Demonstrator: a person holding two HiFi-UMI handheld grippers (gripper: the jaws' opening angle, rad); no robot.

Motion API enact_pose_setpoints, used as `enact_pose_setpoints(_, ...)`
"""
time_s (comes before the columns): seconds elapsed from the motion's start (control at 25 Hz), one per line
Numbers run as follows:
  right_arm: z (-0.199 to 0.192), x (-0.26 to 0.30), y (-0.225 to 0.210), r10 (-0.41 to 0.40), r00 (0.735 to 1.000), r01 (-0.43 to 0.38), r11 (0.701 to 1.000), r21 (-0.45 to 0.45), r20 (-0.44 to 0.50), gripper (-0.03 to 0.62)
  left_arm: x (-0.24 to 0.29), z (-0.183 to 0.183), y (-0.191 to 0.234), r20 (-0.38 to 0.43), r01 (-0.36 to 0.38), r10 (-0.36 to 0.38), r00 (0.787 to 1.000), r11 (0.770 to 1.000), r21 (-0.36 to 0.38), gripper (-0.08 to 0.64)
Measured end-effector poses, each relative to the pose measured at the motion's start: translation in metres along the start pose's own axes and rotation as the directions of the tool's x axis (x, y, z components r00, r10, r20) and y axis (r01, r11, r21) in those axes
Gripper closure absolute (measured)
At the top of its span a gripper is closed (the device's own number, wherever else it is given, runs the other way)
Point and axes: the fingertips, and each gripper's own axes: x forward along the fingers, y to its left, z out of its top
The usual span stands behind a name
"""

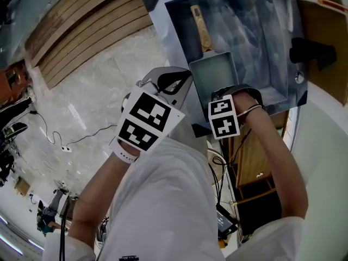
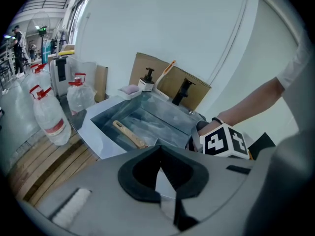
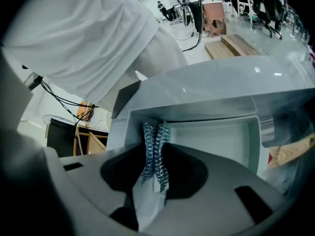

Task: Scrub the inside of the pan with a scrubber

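**Sink** point(image 1: 253, 34): steel basin set in a pale surface; every place below is given from it.

**Pan** point(image 1: 215, 76): rectangular with a pale interior. It lies inside the sink at its near end. Its wooden handle point(image 1: 200, 26) points toward the sink's far end.

**Right gripper** point(image 3: 156, 155): held over the near rim of the sink, pointing down into the pan. Its jaws are clamped on the scrubber. Its marker cube point(image 1: 224, 118) sits just outside the near rim.

**Scrubber** point(image 3: 149, 136): coiled metallic mesh with a blue-silver sheen. It is pinched upright between the right jaws and stands out past their tips, in front of the pan's near wall. Whether it touches the pan cannot be told.

**Left gripper** point(image 2: 160, 150): held at the sink's near left corner. Its jaws are together with nothing between them, and it is apart from the pan. Its marker cube point(image 1: 147, 121) lies outside the sink.

**Faucet** point(image 2: 183, 90): black, on the sink's far rim.

**Pump dispenser** point(image 2: 146, 81): on the far rim, next to the faucet.

**Cardboard** point(image 2: 162, 75): stands upright behind the far rim.

**Water bottles** point(image 2: 49, 119): clear with red caps, on the floor well away from the sink's left side.

**Wooden slats** point(image 1: 87, 31): on the floor to the sink's left.
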Motion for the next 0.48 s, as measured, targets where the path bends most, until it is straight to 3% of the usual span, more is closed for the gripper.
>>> enact_pose_setpoints(0.16, 0.000, -0.024, 0.001, -0.071, 0.995, 0.063, 0.993, 0.102, 0.071, 0.486, -0.008, 0.009, -0.005, 0.004, 0.004, -0.004, 1.000, 1.000, 0.022, 0.555)
enact_pose_setpoints(0.28, 0.000, -0.056, -0.003, -0.187, 0.966, 0.136, 0.955, 0.264, 0.178, 0.486, -0.016, 0.018, -0.010, 0.011, 0.006, -0.006, 1.000, 0.999, 0.037, 0.555)
enact_pose_setpoints(0.36, 0.000, -0.083, -0.003, -0.284, 0.928, 0.184, 0.912, 0.366, 0.240, 0.485, -0.023, 0.024, -0.012, 0.017, 0.006, -0.007, 1.000, 0.999, 0.051, 0.555)
enact_pose_setpoints(0.48, -0.003, -0.129, -0.001, -0.450, 0.836, 0.242, 0.816, 0.524, 0.313, 0.485, -0.036, 0.037, -0.017, 0.030, 0.006, -0.008, 1.000, 0.998, 0.068, 0.555)
